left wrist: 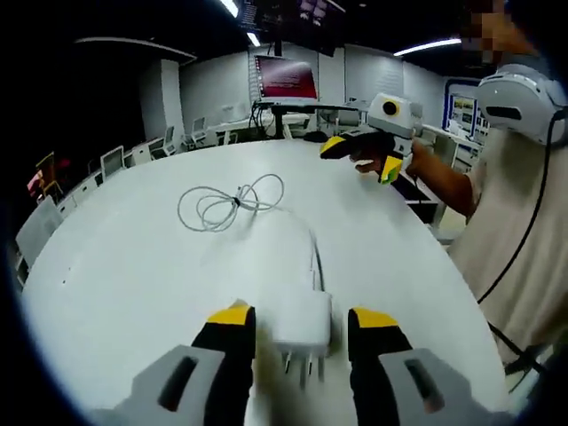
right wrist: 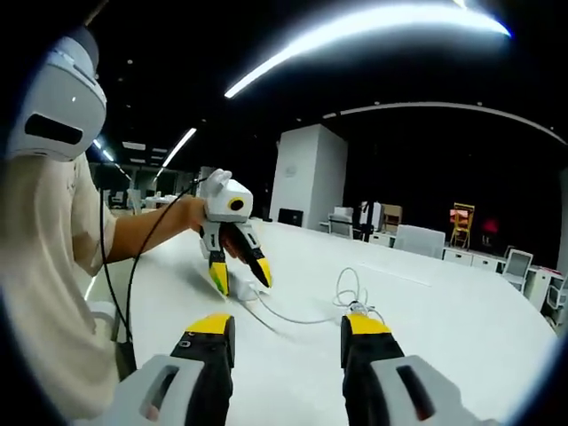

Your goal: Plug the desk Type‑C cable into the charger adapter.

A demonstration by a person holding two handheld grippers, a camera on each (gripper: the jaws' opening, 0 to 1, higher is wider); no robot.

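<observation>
The charger adapter sits between the yellow-tipped fingers of the left gripper, low and near in the left gripper view, prongs pointing back toward the camera; the fingers flank it closely, but whether they clamp it or merely bracket it I cannot tell. From its far face the white Type-C cable runs straight away across the bench, its long axis roughly in line with the fingers, then curls into a loose coil further off and to the left. The cable seems to meet the adapter, though the joint is too blurred to say whether the plug is seated.

The right gripper hangs well apart, far and to the right above the bench edge, held in a person's hand. In the right gripper view its own fingers stand apart with nothing between them, looking toward the left gripper, whose tips point down at the bench beside the cable. The left gripper is plainly the nearer to adapter and plug.

The bench is a broad, white, rounded top. Around it lies a dim hall with ceiling strip lights, chairs and a red screen
</observation>
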